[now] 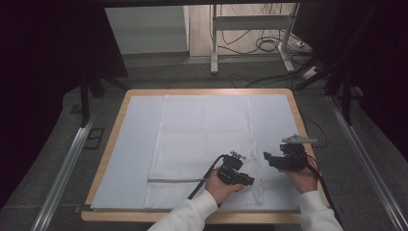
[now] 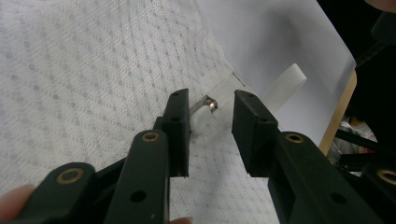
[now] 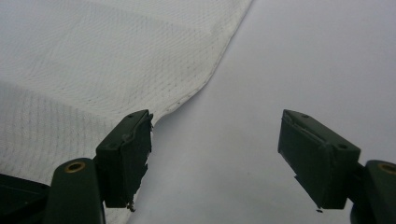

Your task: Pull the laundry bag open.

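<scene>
Broadly, from largest to smallest, we see:

Table (image 1: 109, 144): we see a wooden-edged top covered by a pale sheet (image 1: 130, 144); the person's two white sleeves come in at its near edge.

Mesh bag (image 1: 202, 139): we find this white, dotted-weave cloth lying flat down the middle of the sheet, its near end at the table's front edge. A grey zipper line (image 1: 173, 181) crosses it near that end.

Left gripper (image 1: 246, 181): we see it low over the bag's near right corner, pointing right. In the left gripper view its jaws stand partly apart, with the small metal zipper pull (image 2: 211, 104) and a bit of white fabric in the gap; the pull lies close to the left pad, and we cannot tell whether it touches. The pads do not press on anything.

Right gripper (image 1: 268, 159): we see it held just right of the bag, pointing left toward its edge. In the right gripper view the jaws are spread wide over bare sheet, the bag's hemmed edge (image 3: 205, 79) running just by the left jaw; nothing is between them.

White strip (image 2: 284, 87): we see a small ribbed piece lying on the sheet beyond the bag's corner.
</scene>
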Demonstrator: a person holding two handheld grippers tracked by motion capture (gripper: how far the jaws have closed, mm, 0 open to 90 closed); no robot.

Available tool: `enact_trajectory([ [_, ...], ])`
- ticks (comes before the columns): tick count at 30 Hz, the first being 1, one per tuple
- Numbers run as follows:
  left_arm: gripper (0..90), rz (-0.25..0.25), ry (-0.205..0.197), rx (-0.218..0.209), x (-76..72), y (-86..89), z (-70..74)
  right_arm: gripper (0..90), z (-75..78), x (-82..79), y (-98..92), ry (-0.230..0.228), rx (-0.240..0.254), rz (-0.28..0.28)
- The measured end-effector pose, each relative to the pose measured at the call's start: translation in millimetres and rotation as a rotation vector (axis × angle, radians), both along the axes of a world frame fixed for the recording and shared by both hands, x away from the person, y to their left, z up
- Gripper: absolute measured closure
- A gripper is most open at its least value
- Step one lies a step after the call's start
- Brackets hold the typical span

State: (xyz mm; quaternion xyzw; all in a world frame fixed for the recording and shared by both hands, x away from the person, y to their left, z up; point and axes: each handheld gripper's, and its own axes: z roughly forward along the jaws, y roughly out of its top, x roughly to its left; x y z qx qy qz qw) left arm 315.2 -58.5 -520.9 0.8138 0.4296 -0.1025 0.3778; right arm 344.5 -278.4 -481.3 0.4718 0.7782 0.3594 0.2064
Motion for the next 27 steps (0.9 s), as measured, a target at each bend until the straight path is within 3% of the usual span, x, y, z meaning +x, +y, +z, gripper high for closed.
enact_trajectory([
  [5,70.4,0.001,-0.007,-0.003,-0.9,-3.2,-1.5,25.4,0.0,-0.1,0.1,-0.001,-0.003,0.002],
  [15,83.3,-0.001,-0.037,0.022,-1.9,-5.8,-4.2,25.4,0.3,-0.2,-0.2,-0.002,-0.005,0.001],
  [27,86.2,-0.013,-0.045,0.005,-2.0,-3.8,-5.2,25.4,1.7,-1.5,-0.5,0.011,0.013,0.014],
])
